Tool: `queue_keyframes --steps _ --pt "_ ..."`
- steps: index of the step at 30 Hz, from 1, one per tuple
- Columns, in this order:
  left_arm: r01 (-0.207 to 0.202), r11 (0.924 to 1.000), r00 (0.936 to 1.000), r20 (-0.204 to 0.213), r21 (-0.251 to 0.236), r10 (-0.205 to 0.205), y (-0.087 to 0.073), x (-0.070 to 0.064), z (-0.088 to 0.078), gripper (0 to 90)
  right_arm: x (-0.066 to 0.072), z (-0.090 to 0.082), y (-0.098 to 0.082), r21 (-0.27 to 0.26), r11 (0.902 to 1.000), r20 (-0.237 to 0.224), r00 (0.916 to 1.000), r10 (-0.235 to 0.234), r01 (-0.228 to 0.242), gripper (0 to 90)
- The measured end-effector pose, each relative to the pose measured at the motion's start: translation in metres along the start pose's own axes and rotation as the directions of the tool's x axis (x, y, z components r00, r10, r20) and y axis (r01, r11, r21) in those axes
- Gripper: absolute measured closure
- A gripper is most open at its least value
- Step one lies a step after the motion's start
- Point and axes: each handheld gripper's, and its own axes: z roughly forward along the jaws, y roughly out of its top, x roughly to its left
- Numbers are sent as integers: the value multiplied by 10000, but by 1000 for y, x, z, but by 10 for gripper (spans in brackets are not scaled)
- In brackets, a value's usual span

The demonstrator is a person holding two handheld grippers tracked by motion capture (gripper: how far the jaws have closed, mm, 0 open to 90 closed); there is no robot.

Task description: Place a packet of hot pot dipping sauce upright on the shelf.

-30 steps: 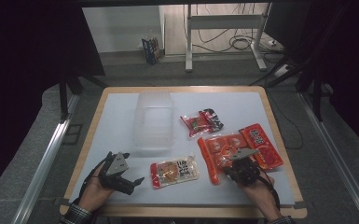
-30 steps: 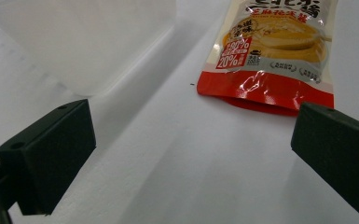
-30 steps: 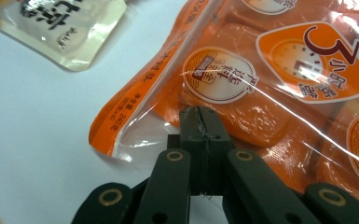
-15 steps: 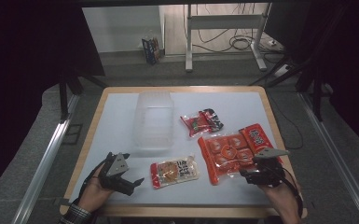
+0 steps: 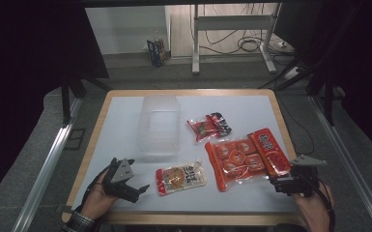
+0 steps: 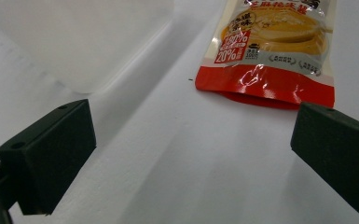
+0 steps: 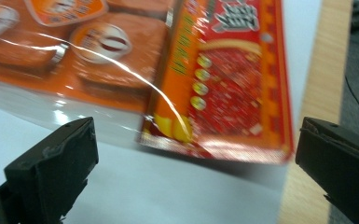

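My left gripper [image 5: 139,175] rests open at the table's front left, its jaws wide apart [image 6: 191,149] with nothing between them. Just beyond it lies a yellow-and-red pouch [image 5: 181,178] [image 6: 272,46]. My right gripper [image 5: 276,182] sits at the front right corner; its jaws have just been opening and stand wide [image 7: 196,163], with only bare table between them. Ahead of it lie a long red pack [image 5: 269,151] [image 7: 233,79] and a large orange pack of round snacks [image 5: 234,162] [image 7: 74,51], side by side.
A clear plastic container [image 5: 159,125] [image 6: 84,37] stands at the middle left of the white table top [image 5: 125,125]. A small red-and-black snack pack [image 5: 207,125] lies behind the orange pack. The wooden table rim [image 7: 317,93] runs close to the right gripper.
My right hand has slid to the right, away from the orange pack's near corner toward the table's right edge, and its jaws have opened. The left hand has stayed put.
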Motion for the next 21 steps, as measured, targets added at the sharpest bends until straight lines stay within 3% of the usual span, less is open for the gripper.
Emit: queue_keyframes --steps 9,21 --pt "-74 10000 10000 -4 49 74 0 0 0 0 -14 8 -11 220 9971 -335 9968 730 -723 0" --pt "-89 9999 10000 19 54 89 0 -1 1 0 -13 16 -8 249 9962 -879 9924 858 -839 0"
